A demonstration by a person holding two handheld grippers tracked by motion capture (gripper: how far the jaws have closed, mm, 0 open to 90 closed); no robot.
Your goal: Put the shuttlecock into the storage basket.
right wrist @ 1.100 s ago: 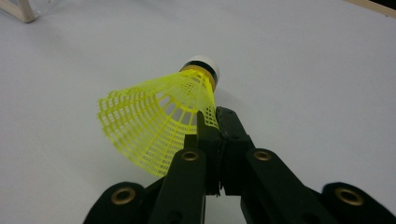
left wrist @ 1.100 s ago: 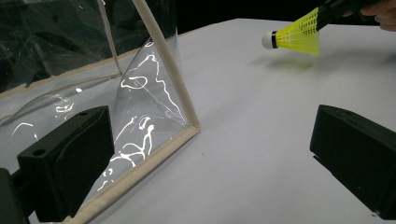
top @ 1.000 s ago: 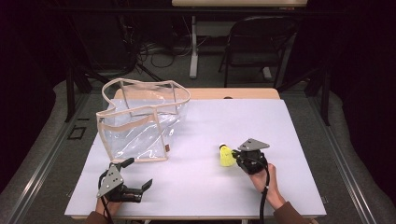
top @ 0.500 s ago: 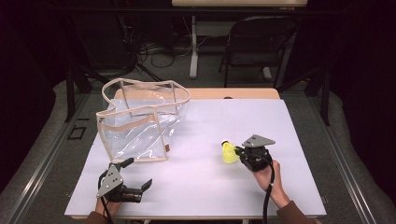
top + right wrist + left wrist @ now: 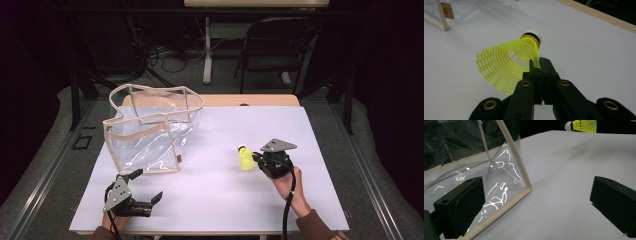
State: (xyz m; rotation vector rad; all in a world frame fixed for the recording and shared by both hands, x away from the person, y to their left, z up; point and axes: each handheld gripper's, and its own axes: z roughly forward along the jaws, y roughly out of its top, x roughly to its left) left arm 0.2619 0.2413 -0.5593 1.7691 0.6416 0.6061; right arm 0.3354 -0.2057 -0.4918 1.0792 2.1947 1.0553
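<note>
Items lying or standing on the white surface [image 5: 210, 195]: one clear plastic bag [image 5: 150, 132] with beige trim, carrying one small brown tag [image 5: 447, 10]; one yellow shuttlecock [image 5: 245, 159] with a white tip. Tools being held: two grippers, namely one left gripper [image 5: 148, 196] and one right gripper [image 5: 256, 158]. Furniture standing beyond the surface: one dark chair [image 5: 277, 47].
</note>
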